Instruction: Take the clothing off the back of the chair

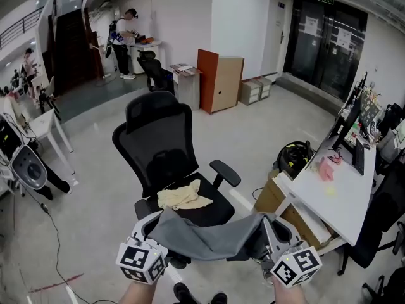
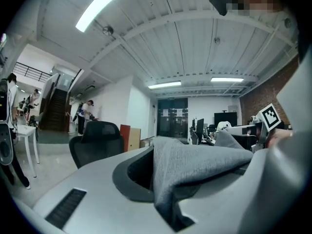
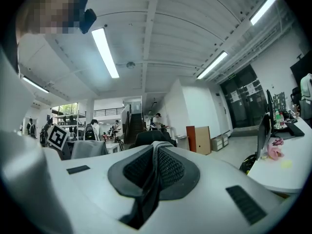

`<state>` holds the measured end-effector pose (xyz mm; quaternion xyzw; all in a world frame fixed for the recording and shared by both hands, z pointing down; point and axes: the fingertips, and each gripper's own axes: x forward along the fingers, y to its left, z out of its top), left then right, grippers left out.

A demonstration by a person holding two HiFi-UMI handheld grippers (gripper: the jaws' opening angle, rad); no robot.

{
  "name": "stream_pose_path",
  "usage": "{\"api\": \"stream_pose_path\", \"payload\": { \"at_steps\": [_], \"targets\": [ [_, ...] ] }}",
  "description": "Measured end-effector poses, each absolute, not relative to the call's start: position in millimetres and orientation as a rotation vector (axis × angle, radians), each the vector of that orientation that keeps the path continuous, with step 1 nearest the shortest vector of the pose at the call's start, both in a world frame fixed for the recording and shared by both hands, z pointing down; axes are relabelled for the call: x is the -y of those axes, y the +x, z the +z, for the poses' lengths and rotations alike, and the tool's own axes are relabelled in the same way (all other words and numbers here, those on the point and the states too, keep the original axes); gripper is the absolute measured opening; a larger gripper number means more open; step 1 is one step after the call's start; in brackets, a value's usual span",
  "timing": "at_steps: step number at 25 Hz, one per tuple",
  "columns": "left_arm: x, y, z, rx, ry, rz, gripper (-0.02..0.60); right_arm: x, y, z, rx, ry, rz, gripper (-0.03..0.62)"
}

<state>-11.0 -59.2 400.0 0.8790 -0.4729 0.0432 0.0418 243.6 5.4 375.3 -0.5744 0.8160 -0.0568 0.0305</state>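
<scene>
Garment [image 1: 209,236] hangs between left hand-held gripper [image 1: 157,225] and right [image 1: 269,230].

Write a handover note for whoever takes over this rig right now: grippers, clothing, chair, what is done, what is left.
Left gripper: shut on the grey garment.
Right gripper: shut on the same garment's other end.
The garment hangs stretched between them in front of the black chair, clear of its backrest, which is bare.
A cream cloth lies on the seat.
Done: the garment is off the chair back.
Left: probably only to carry it clear and set it down; where is not shown.
</scene>
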Motion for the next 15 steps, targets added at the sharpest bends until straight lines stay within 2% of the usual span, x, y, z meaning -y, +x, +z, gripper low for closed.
{"api": "stream_pose_path", "payload": {
  "at_steps": [15],
  "targets": [
    [68.9,-8.1,369.6,1.533,2.697,0.143,0.015,-9.5,261.3,339.6,-2.544,-1.686,-0.051,0.031]
  ]
}}
